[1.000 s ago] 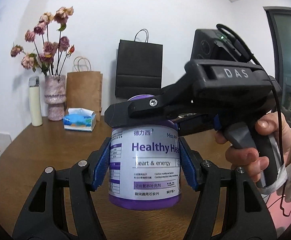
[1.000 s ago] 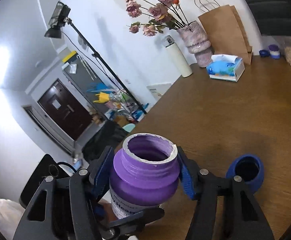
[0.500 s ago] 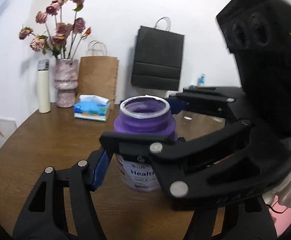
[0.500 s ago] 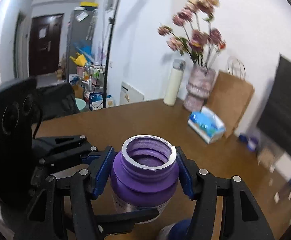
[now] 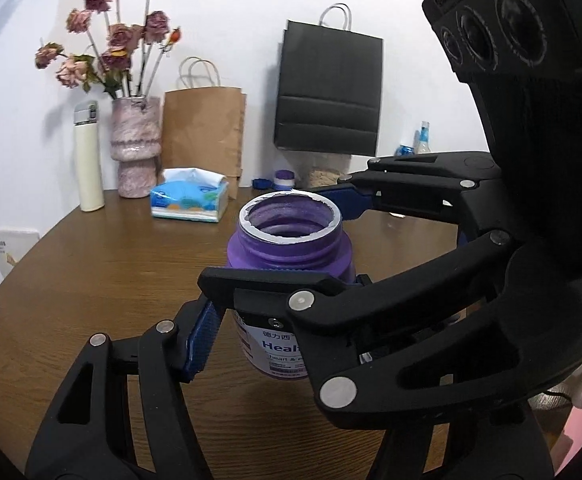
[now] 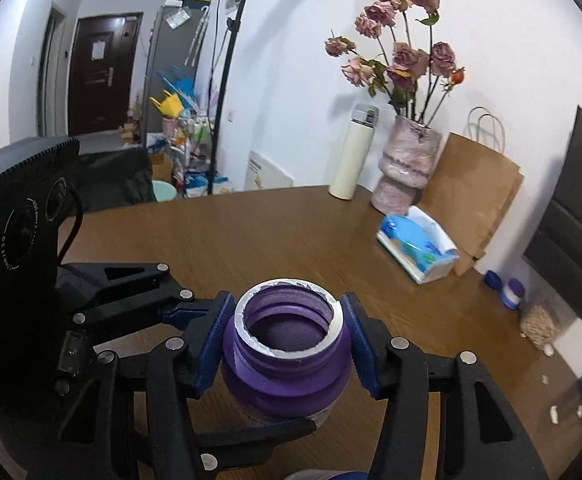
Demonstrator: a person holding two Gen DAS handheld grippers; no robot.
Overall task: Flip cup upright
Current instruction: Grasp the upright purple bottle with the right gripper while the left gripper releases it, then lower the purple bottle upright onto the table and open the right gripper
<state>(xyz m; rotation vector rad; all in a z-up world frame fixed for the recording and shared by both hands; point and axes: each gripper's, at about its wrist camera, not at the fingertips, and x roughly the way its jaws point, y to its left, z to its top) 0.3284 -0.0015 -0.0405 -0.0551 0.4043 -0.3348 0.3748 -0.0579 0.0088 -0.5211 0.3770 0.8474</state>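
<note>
Starting at the left of the left wrist view, the round wooden table (image 5: 91, 280) curves away to its near edge, and the board between that edge and the jar lies bare. Along the far wall stand a cream thermos (image 5: 88, 160), a pink vase (image 5: 135, 144) of dried roses, a tissue box (image 5: 189, 200), a brown paper bag (image 5: 203, 132) and a black bag (image 5: 331, 92), all well apart from the jar.

The purple jar (image 5: 291, 248) is upright in the middle, mouth up, its torn foil rim showing. Whether its base rests on the wood or hangs just above it cannot be told.

The left gripper (image 5: 287, 344) straddles the jar's labelled body. Its one visible blue pad (image 5: 203, 336) sits just beside the wall; the other finger is hidden, so whether its jaws pinch or only flank the jar I cannot tell. The right gripper (image 5: 283, 240) crosses from the right and fills that whole side, leaving little room there.

The right wrist view alone shows the right gripper's blue pads (image 6: 215, 344) pressed on either side of the jar's shoulder just under the neck, jaws pinching it. It also shows a dark door (image 6: 99, 72), a light stand (image 6: 227, 80) beyond the table's far-left edge, and open tabletop between the jar and the tissue box.
</note>
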